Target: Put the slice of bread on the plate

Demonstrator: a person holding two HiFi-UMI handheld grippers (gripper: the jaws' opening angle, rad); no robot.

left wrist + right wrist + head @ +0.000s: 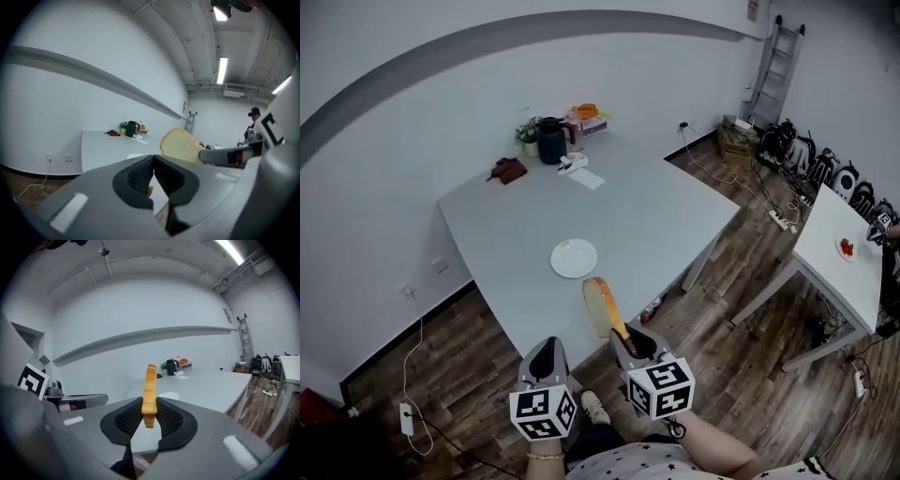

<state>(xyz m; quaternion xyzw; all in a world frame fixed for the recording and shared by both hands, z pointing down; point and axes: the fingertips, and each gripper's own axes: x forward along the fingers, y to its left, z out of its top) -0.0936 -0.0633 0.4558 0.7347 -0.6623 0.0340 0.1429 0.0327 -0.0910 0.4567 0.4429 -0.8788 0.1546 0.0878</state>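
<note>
A slice of bread stands on edge in my right gripper, just off the near edge of the grey table. The right gripper view shows the bread edge-on, with the ribbed pads pressed against its lower end. The white plate lies bare on the table, a little beyond the bread and to its left; it also shows behind the bread as a pale disc. My left gripper hangs beside the right one with its jaws together and nothing in them. From it I see the bread's flat face.
A black kettle, a small plant, a brown item, papers and boxes crowd the table's far corner. A white table stands at right, a ladder and bags beyond. Cables cross the wooden floor.
</note>
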